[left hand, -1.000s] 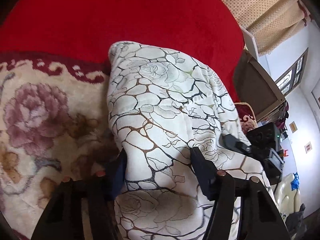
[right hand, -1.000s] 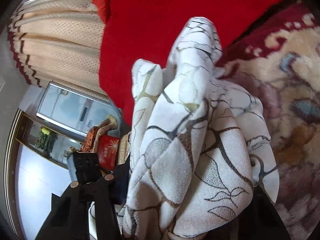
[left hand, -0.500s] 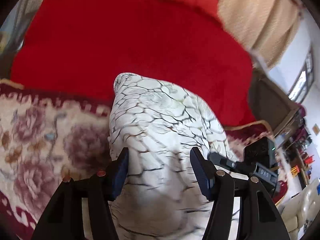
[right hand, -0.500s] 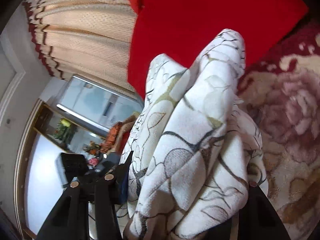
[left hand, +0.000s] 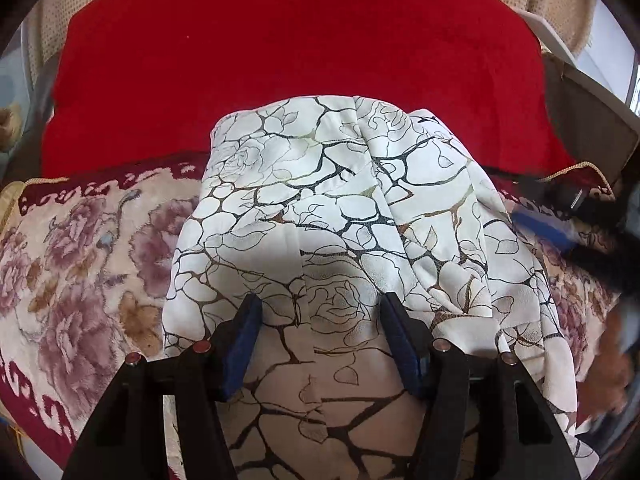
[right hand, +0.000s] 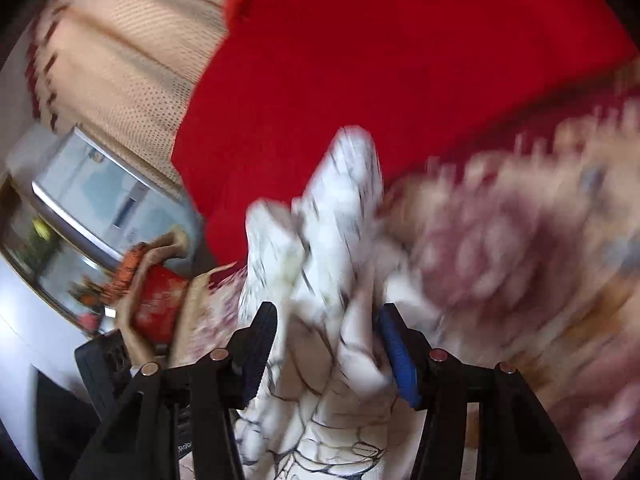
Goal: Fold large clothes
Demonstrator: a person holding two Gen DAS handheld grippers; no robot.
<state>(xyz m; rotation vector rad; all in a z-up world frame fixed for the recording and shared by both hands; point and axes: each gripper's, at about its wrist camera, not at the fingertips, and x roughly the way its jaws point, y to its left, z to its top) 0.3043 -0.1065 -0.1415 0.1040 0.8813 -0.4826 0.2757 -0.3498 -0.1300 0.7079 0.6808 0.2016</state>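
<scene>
The left claw [left hand: 320,328] stands about half open over the white patterned garment [left hand: 336,216], cloth lying between its pads; whether they pinch it I cannot tell. The right claw [right hand: 326,336] is bunched full of the same garment [right hand: 320,240], pads pressed against the wad at either side (the picture is blurred, so the grip looks firm rather than proves so). The garment lies on the flowered blanket [left hand: 80,264], reaching toward twelve o'clock onto the red cushion [left hand: 296,56]. The risk, I judge, is the thick wad slipping out of the right claw mid-fold, or the loose layers at three o'clock sliding apart, leaving a crooked fold.
</scene>
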